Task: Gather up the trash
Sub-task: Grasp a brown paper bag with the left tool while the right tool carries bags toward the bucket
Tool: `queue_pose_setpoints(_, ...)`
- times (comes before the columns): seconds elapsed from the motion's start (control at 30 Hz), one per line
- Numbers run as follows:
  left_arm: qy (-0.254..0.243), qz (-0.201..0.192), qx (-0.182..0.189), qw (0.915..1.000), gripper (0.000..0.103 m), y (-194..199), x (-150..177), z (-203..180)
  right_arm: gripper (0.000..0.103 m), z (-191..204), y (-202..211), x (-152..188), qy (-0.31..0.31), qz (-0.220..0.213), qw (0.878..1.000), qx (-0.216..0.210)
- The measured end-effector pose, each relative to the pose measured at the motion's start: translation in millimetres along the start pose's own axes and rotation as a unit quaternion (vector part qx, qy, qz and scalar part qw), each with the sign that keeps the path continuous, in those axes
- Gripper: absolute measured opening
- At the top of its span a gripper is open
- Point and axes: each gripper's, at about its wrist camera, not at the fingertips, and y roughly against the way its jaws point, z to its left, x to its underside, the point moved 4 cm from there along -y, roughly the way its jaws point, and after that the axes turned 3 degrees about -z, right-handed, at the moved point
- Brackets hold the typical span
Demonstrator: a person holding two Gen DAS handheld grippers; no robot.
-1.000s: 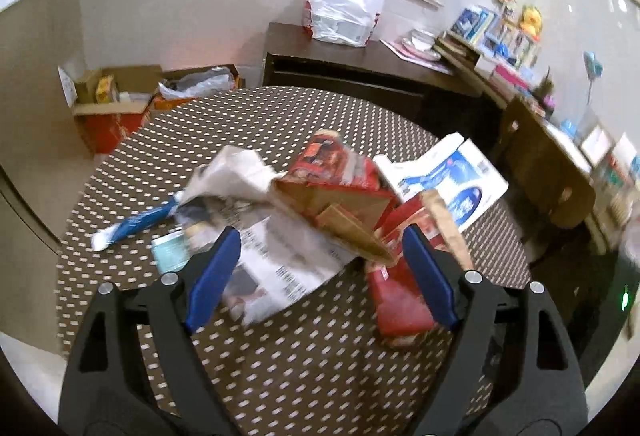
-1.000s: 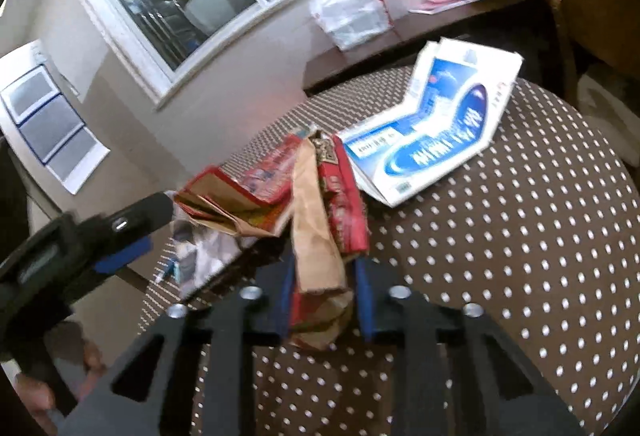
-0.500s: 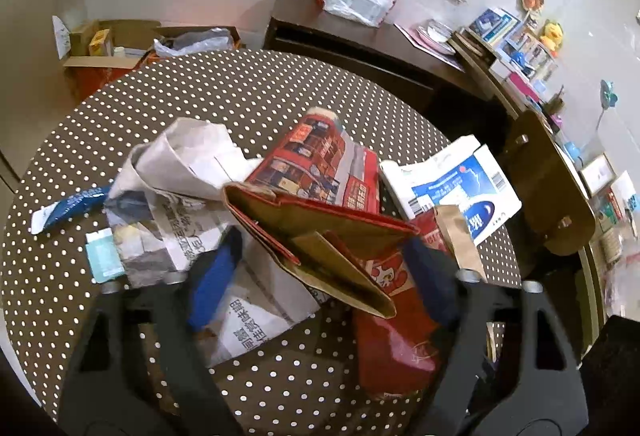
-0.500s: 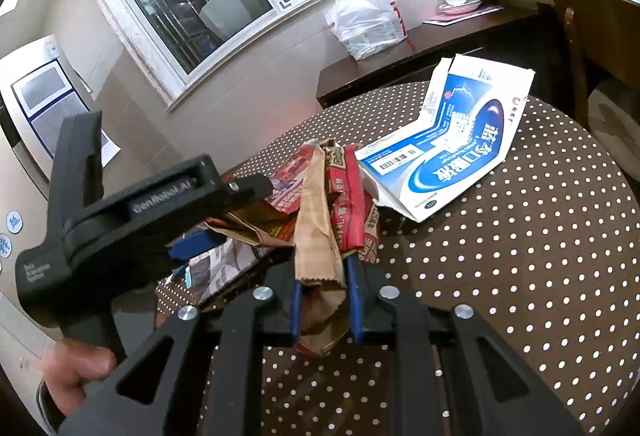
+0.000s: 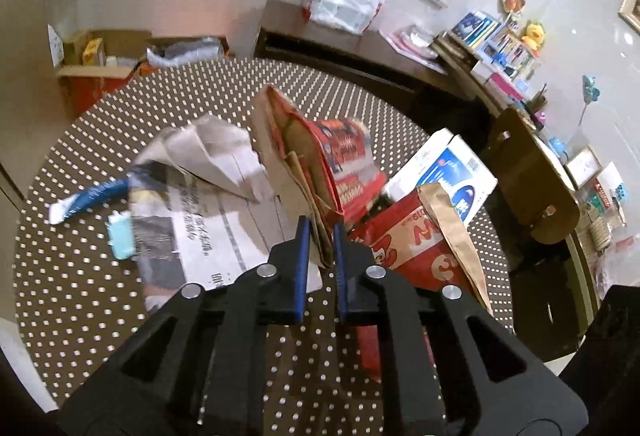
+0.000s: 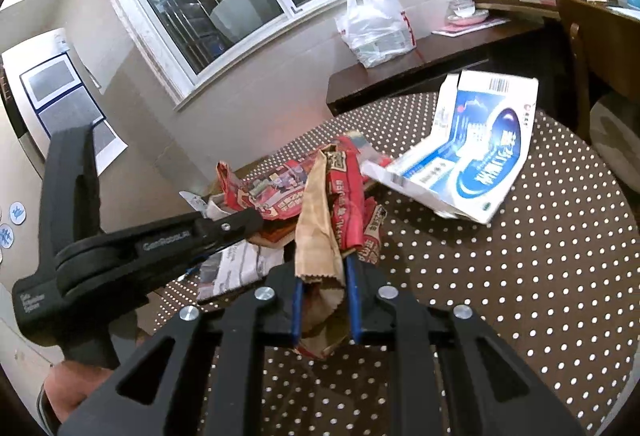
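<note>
- the left gripper (image 5: 319, 236) is clamped on the near edge of the red paper bag (image 5: 320, 156), which stands up and away from it over the dotted table (image 5: 80, 276).
- the right gripper (image 6: 322, 276) pinches the same bag's other end (image 6: 320, 220), just right of the left one.
- the newspaper (image 5: 224, 232) lies to the left, nearer the left hand.

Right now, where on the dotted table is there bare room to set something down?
Bare cloth of the table lies to the right of the right tool, below the blue-and-white carton. Another bare strip runs along the near edge, left of the left tool. The centre is crowded: newspaper, red paper bags, toothpaste tube.
</note>
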Motion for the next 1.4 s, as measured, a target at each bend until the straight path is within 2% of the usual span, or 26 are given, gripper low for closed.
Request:
queue_pose_setpoints(0.37, 0.0, -0.063, 0.02, 0.9978, 0.01, 71.7, -2.5, 6.8, 0.017, 33.3, 38.6, -13.8, 0.021, -0.038, 0.999, -0.017)
queue_pose_setpoints(0.57, 0.027, -0.1, 0.007, 0.9946, 0.01, 121.3, -0.8, 41.6, 0.017, 78.7, 44.9, -11.0, 0.046, -0.041, 0.997, -0.049)
queue_pose_setpoints(0.77, 0.057, -0.139, -0.029, 0.9882, 0.01, 175.7, 6.6, 98.3, 0.017, 145.0, 33.1, 1.2, 0.082, -0.025, 0.991, -0.1)
queue_pose_setpoints(1.0, 0.106, -0.173, -0.104, 0.9737, 0.01, 238.7, 25.9, 191.8, 0.017, 235.7, 1.9, 36.2, 0.108, 0.027, 0.978, -0.176)
queue_pose_setpoints(1.23, 0.171, -0.162, -0.165, 0.9578, 0.009, 266.8, 56.4, 286.1, 0.017, 317.4, -38.5, 91.4, 0.149, 0.091, 0.96, -0.219)
queue_pose_setpoints(1.4, 0.211, -0.137, -0.181, 0.9505, 0.005, 255.0, 75.7, 343.3, 0.017, 358.3, -77.8, 133.1, 0.172, 0.138, 0.949, -0.225)
